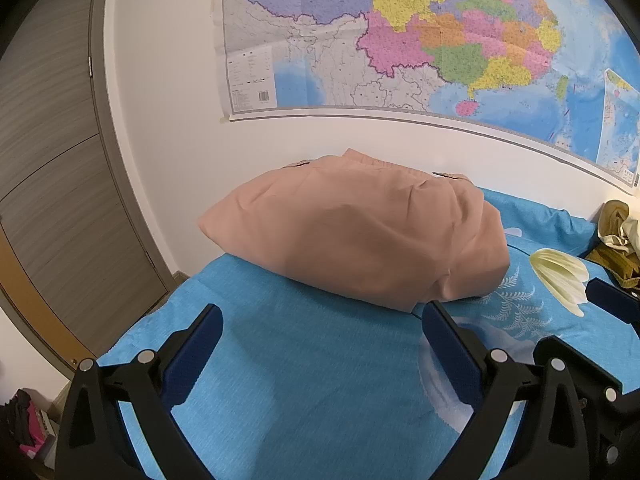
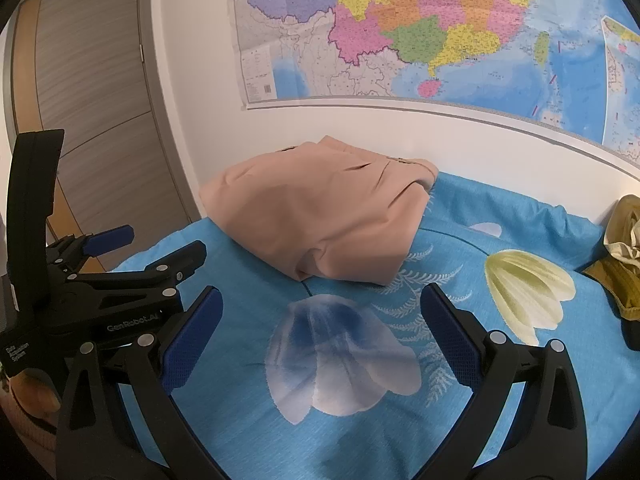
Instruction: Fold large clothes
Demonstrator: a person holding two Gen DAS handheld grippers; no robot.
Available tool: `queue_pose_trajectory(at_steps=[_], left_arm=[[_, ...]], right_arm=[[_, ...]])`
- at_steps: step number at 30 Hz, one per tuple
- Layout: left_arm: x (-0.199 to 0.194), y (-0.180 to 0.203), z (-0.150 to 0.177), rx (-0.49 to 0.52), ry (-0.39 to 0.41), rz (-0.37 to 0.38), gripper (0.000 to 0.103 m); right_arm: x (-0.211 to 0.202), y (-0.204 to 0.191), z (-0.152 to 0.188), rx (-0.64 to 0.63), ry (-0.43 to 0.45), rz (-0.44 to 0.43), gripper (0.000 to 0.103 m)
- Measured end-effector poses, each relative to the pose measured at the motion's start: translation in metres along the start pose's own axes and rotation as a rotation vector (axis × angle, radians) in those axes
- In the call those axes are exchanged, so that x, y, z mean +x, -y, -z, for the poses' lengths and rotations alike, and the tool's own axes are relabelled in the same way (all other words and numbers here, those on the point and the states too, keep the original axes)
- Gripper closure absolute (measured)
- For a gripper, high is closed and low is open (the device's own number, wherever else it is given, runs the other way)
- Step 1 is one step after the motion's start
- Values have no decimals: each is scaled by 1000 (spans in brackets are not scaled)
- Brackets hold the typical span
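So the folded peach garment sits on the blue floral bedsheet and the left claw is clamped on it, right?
Not quite. The folded peach garment does lie on the blue floral bedsheet, but the left claw is open and clear of it, as the left wrist view shows.

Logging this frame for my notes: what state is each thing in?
pink garment: folded into a bundle, lying on the bed by the wall
left gripper: open, holding nothing
right gripper: open, holding nothing
blue bedsheet: spread flat
yellow clothes: crumpled heap, unfolded
door: closed
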State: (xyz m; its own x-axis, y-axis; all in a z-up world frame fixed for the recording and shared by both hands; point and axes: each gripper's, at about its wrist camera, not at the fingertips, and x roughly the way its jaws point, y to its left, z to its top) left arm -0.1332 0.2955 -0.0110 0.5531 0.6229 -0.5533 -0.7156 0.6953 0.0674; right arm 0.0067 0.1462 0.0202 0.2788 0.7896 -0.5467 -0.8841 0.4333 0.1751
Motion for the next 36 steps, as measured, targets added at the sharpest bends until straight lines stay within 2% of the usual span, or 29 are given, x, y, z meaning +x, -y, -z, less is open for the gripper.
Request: queue_pose_trajectory(at_steps=[36], left_arm=[[-2, 3, -2, 4, -2, 4, 7]], right_arm=[[0, 1, -2, 3, -2, -7, 5]])
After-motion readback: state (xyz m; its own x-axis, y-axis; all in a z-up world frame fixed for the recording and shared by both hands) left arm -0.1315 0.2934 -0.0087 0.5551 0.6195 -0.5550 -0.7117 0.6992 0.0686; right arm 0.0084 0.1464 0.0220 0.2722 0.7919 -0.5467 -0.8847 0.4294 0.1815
